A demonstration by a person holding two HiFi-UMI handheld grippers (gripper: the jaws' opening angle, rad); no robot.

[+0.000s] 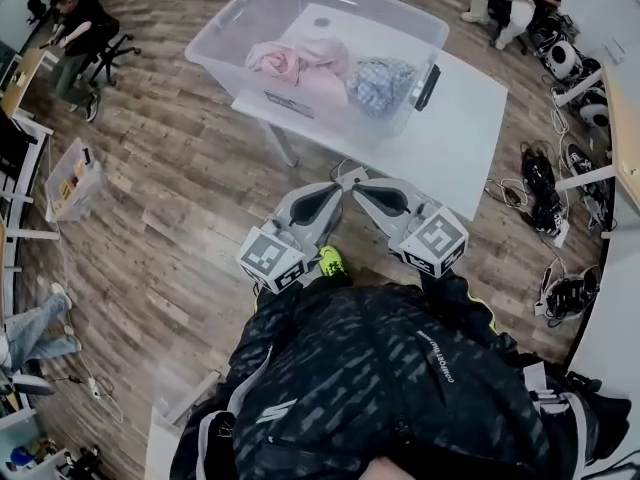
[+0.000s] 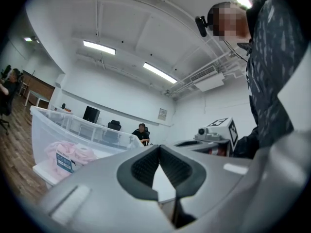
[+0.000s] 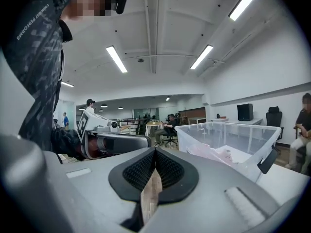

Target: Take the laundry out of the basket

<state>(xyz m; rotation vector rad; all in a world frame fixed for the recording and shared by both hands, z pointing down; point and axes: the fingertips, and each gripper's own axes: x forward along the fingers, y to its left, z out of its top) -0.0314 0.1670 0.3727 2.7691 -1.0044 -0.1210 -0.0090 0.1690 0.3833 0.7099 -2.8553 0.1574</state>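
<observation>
Your left gripper [image 1: 338,186] and right gripper [image 1: 363,189] hover closed and empty, short of the near edge of the table [image 1: 462,133], since the pink laundry [image 1: 300,61] in the basket [image 1: 222,30] looks beyond reach.

Basket [image 1: 400,13]: big clear plastic tub, rectangular, rounded corners, no lid on, upright. It sits on the white counter [image 1: 455,143], over the counter's far left part, with one end past the counter edge. Black clip handle [image 1: 428,86] on its right end. White-and-blue label [image 1: 290,101] on the near long wall.

Pink laundry [image 1: 295,60]: crumpled soft heap inside, on the bottom against the near wall, left of centre. Patterned blue-grey laundry [image 1: 380,80]: bunched, also inside, just right of the pink, the two touching. Far half of the tub floor bare.

Left gripper view shows the basket [image 2: 43,125] side-on with the pink heap [image 2: 73,152] behind the label [image 2: 64,161]. Right gripper view shows the basket [image 3: 228,135], pink cloth [image 3: 214,155] low inside and the black clip [image 3: 268,160].
</observation>
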